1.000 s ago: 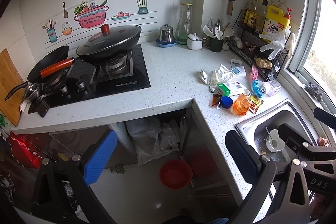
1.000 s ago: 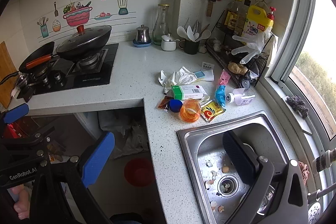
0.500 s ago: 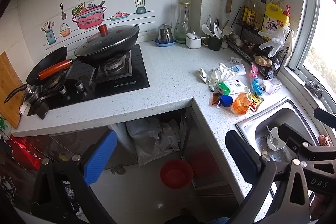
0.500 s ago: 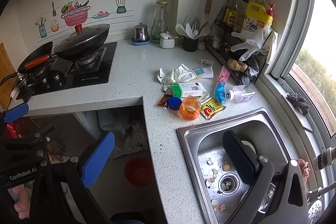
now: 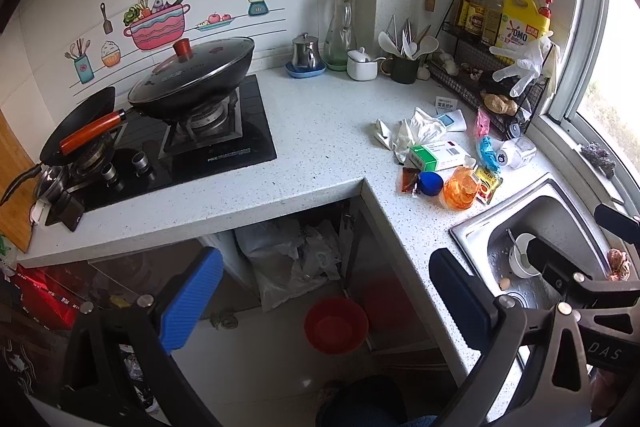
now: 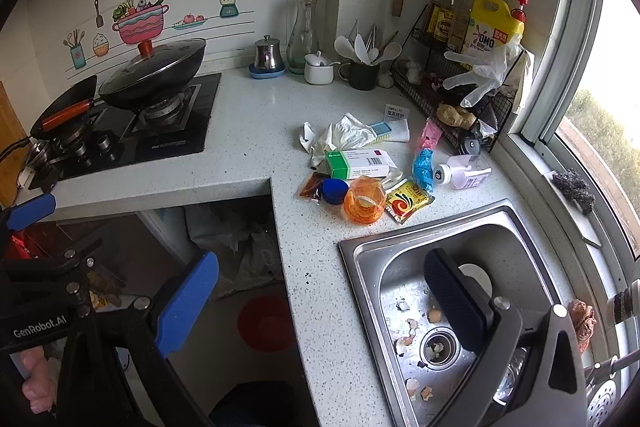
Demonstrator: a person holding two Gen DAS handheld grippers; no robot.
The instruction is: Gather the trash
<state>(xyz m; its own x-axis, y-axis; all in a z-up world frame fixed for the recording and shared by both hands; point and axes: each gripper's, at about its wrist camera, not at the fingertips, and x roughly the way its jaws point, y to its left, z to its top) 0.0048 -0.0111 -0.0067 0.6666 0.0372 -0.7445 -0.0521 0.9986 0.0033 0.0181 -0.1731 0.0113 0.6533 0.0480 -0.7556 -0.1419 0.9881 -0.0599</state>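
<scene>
Kitchen worktop (image 6: 248,143) carries uncollected trash beside the sink (image 6: 516,227): green carton (image 6: 358,163), orange cup (image 6: 363,206), sachets, crumpled wrapper (image 6: 344,135). Left gripper (image 5: 320,291) and right gripper (image 6: 320,291) both gape, empty, well short. Collection not begun; everything remains.

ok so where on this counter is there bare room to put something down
Bare stretch between the stove and the trash pile, back to the jars. Another bare strip runs between the counter's inner edge and the sink. Crowded: around the green box up to the wire rack.
</scene>
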